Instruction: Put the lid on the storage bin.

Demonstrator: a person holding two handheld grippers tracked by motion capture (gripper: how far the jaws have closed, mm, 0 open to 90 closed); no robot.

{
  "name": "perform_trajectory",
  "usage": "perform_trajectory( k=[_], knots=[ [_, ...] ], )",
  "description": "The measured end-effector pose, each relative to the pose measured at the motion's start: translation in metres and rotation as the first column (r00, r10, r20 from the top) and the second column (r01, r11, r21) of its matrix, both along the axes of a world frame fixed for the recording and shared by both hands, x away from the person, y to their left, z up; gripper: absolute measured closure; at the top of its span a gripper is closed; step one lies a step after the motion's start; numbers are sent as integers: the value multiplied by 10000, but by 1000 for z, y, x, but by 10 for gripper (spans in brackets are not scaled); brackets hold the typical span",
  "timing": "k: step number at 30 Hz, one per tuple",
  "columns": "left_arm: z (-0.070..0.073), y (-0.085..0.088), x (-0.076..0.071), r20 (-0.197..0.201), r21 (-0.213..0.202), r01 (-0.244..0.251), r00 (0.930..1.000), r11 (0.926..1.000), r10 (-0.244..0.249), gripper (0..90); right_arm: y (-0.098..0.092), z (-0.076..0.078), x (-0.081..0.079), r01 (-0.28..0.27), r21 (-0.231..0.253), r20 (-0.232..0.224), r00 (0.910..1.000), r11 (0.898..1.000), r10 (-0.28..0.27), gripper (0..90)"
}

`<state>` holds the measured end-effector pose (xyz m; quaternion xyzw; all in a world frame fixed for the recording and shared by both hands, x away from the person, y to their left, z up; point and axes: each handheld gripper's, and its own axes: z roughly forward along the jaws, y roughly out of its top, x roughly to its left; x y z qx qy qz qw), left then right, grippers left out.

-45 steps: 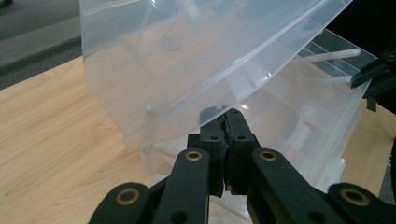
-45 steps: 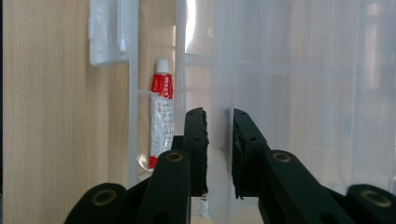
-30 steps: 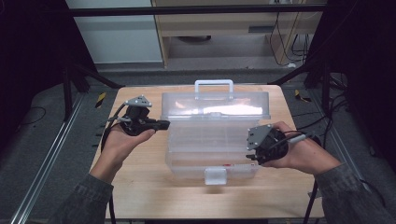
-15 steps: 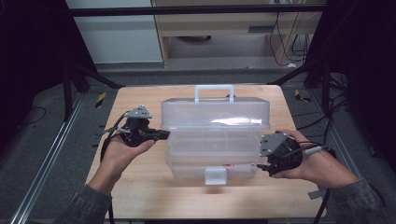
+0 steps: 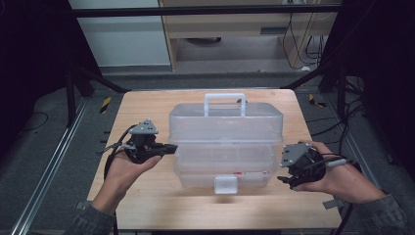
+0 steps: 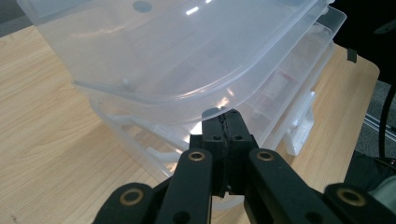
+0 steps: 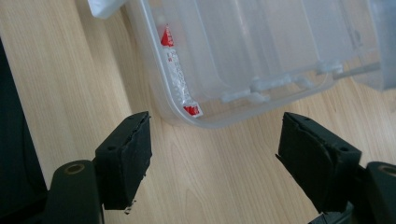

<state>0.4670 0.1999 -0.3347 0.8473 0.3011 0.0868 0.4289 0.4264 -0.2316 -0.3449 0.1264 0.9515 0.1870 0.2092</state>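
A clear plastic organiser box (image 5: 225,152) with a white handle (image 5: 224,98) and a front latch (image 5: 225,184) stands mid-table. Its lid (image 6: 163,56) hovers slightly above the base, tilted. My left gripper (image 5: 171,147) is shut, and its tip (image 6: 228,116) sits right under the lid's rim at the box's left side, with nothing visible between the jaws. My right gripper (image 5: 286,182) stands open, off the box's front right corner (image 7: 201,116) and clear of it. Through the wall of the box a red and white packet (image 7: 180,79) shows inside.
The box rests on a wooden table (image 5: 147,112) with bare wood on every side. A metal rail (image 5: 54,161) runs along the floor at the left, and cables (image 5: 337,127) trail at the right. Shelving stands behind the table.
The lid has dropped from wide open to nearly down on the base. My right gripper has drawn away from the box, right and toward the front edge. The left gripper moved slightly nearer.
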Motion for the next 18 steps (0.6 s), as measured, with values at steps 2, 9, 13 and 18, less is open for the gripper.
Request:
perform_trajectory(
  k=[2, 9, 13, 18],
  knots=[
    [-1, 0, -2, -8, -5, 13, 10000, 10000, -13, 893, -3, -1, 1, 95, -27, -20, 10000, 10000, -95, 255],
    [-6, 2, -9, 119, -114, -8, 9999, 9999, 10, 893, -9, -8, 2, 359, -13, -60, 9993, 9994, -359, 245],
    [-11, 2, -13, 186, -47, -44, 9998, 10000, 44, 894, -13, -12, 5, 582, 61, -48, 9983, 9983, -582, 245],
    [-15, 3, -17, 299, -129, -175, 9994, 9998, 179, 894, -17, -17, 7, 861, 161, -5, 9963, 9962, -861, 240]
  ],
)
